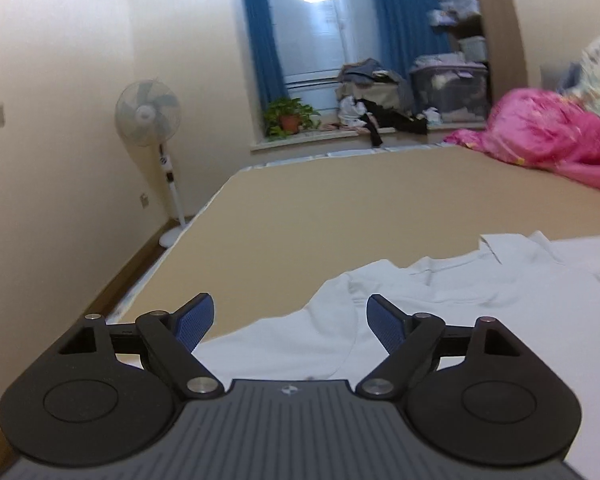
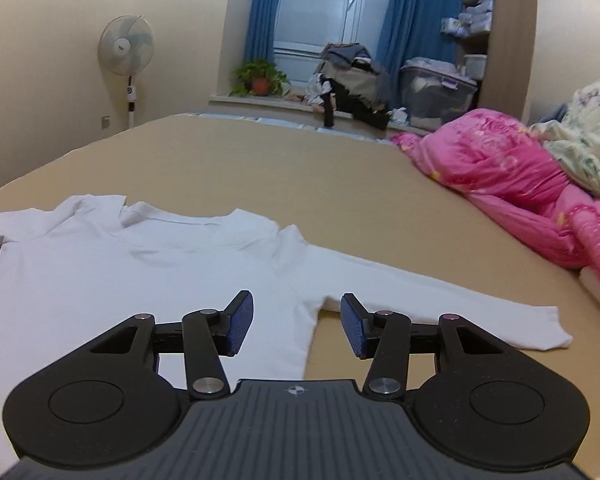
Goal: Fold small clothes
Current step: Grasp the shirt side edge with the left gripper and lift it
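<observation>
A white long-sleeved shirt [image 2: 148, 264] lies spread on the tan bed [image 2: 300, 160], collar away from me. Its right sleeve [image 2: 440, 300] stretches out to the right. In the left wrist view the shirt [image 1: 440, 308] has its left sleeve bunched and folded over near the shoulder. My left gripper [image 1: 289, 320] is open and empty, hovering over the shirt's left side. My right gripper [image 2: 297, 322] is open and empty, hovering over the shirt's right side seam near the armpit.
A pink quilt [image 2: 520, 184] and a floral quilt [image 2: 588, 140] are piled on the bed's right side. A standing fan [image 1: 150, 120] stands by the left wall. A potted plant [image 2: 260, 80], clothes piles and a storage bin [image 2: 436, 88] sit at the window.
</observation>
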Demonstrator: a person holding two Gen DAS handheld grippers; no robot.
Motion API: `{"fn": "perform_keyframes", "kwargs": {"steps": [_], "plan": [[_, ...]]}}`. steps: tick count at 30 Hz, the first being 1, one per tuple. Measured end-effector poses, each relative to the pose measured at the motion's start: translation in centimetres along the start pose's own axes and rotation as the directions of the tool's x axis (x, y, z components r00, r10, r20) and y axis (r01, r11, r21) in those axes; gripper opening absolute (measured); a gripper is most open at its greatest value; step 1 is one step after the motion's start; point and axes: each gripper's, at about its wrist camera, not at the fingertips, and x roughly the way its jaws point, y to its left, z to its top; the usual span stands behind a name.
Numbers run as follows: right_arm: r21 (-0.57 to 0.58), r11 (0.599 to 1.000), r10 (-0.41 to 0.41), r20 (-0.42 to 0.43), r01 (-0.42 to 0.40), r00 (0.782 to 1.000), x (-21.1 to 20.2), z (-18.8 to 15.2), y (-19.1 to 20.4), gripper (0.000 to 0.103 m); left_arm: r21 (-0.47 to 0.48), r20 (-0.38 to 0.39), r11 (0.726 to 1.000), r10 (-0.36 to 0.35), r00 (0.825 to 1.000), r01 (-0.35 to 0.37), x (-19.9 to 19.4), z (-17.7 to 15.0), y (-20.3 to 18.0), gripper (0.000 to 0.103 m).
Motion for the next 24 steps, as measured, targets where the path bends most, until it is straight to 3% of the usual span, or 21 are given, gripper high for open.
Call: {"fn": "perform_keyframes", "kwargs": {"steps": [3, 6, 10, 24], "plan": [[0.028, 1.000, 0.009, -0.018, -0.009, 1.000, 0.8, 0.4, 0.0, 0.051, -0.088, -0.161, 0.996, 0.008, 0.987, -0.022, 2.8, -1.0, 0.9, 0.088], [0.083, 0.997, 0.011, -0.045, -0.007, 0.999, 1.0, 0.5, 0.4, 0.051, -0.116, -0.169, 0.993, 0.015, 0.985, -0.035, 4.1, -1.0, 1.7, 0.088], [0.136, 0.991, 0.001, -0.075, 0.009, 0.997, 1.9, 0.6, 0.2, 0.051, -0.108, -0.207, 0.988, 0.085, 0.975, -0.109, 5.3, -1.3, 3.5, 0.088], [0.102, 0.994, -0.018, -0.114, 0.030, 0.993, 2.5, 0.1, 0.4, 0.052, -0.232, -0.258, 0.948, 0.158, 0.953, -0.220, 4.2, -2.1, 14.0, 0.088]]}}
